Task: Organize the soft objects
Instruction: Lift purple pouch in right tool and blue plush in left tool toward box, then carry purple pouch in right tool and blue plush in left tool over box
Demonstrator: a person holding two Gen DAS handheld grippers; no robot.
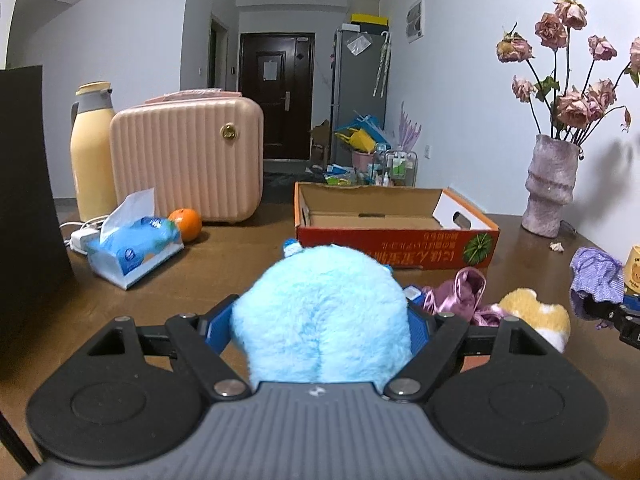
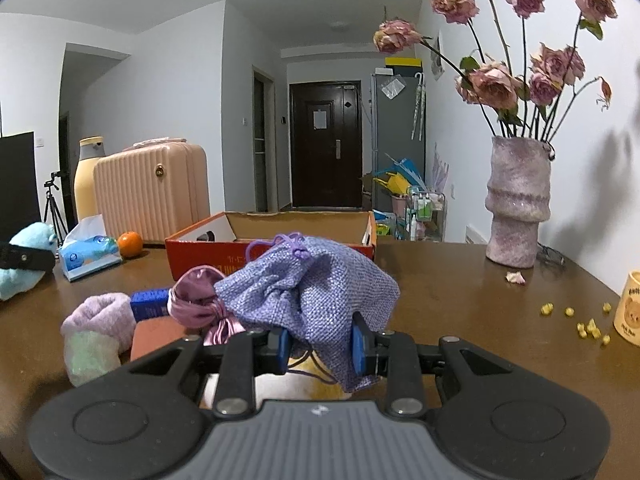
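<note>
Left claw (image 1: 320,320) is clamped on the blue plush toy (image 1: 320,312), blue pads pressed into its sides, toy lifted clear of the counter (image 1: 180,300) and filling the middle of the left wrist view. Right claw (image 2: 322,344) is closed on the purple woven drawstring pouch (image 2: 316,296); fabric bunches up over both pads and hangs below them, cord knot on top. Just under and behind the right claw: a yellow-and-white plush (image 1: 536,314) lying on the counter, next to a pink satin pouch (image 2: 200,300) and a small dark blue box (image 2: 150,304). Left of those in the right wrist view, a lilac fuzzy item (image 2: 100,320) with a pale green piece touching its front; can't tell what either is. Mid-counter: open orange cardboard box (image 1: 396,246), shallow; its interior looks bare from the left wrist view. Left of the box: blue tissue pack (image 1: 134,246) with a sheet sticking up, orange (image 1: 185,223) just beside it, white charger and cable behind. Right side: yellow crumbs (image 2: 576,322) scattered near a yellow bear mug (image 2: 630,312), a fallen petal (image 2: 515,277) near the base of the pink textured vase (image 2: 516,204) holding dried roses (image 2: 504,80). Far left edge: pink ribbed case (image 1: 186,160), yellow thermos (image 1: 92,152) beside it. Beyond the counter: hallway, dark door (image 1: 276,96), grey fridge (image 1: 358,96).
</note>
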